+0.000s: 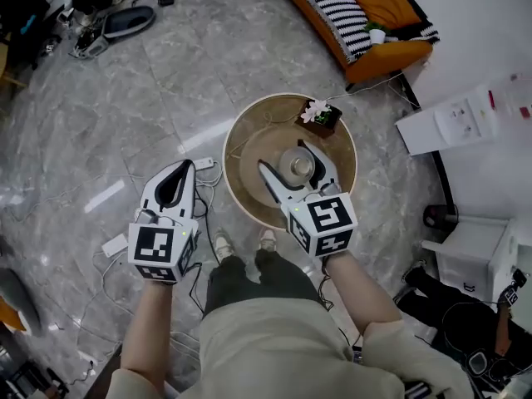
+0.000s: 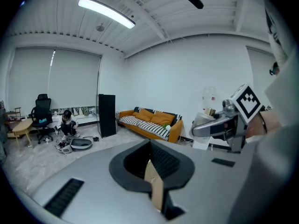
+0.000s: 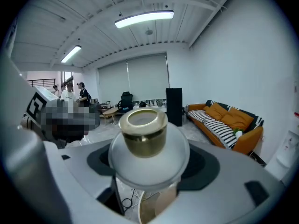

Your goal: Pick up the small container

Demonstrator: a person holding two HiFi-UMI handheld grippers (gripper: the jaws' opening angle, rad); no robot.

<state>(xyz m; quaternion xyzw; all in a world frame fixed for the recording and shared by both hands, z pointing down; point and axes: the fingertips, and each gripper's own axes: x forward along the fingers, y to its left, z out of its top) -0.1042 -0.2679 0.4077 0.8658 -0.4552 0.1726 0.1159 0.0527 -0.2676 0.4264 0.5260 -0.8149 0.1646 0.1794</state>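
**Item:** small container [image 3: 144, 146]. Squat, rounded frosted-white body w/ a gold collar [image 3: 144, 132] on top, mouth up.

**Location:** btw. the jaws of the right gripper [image 1: 284, 158], over the round table [image 1: 237, 140]. Right gripper view shows floor and cable under the body, so it's prob. clear of the tabletop, though I can't confirm that from the head view.

**Right gripper:** jaws closed onto the container's body, one on each side, below the collar. The widest part sits on top of the jaws.

**Left gripper** [image 1: 184, 165]: jaws together, nothing btw. them. Held off to the left over the floor, well apart from the table.

**Also on table:** flower pot [image 1: 321, 115] at the far rim, not touching the container.

**Handling (judgement):**
- Wt.: prob. light, since one gripper carries it w/ no visible sag.
- Material: looks like frosted glass or hard plastic w/ a metal collar. Stiff, no give, so treat as fragile.
- Surface: smooth and curved, so prob. slippery. A round body can roll or squirt out of flat jaws.

**Where to hold (judgement):** on the body just under its widest point, as now, so the bulge rests on the jaws. The collar is narrower and shiny, so it's the poorer hold. Use firm, not hard, squeeze and keep the mouth up.
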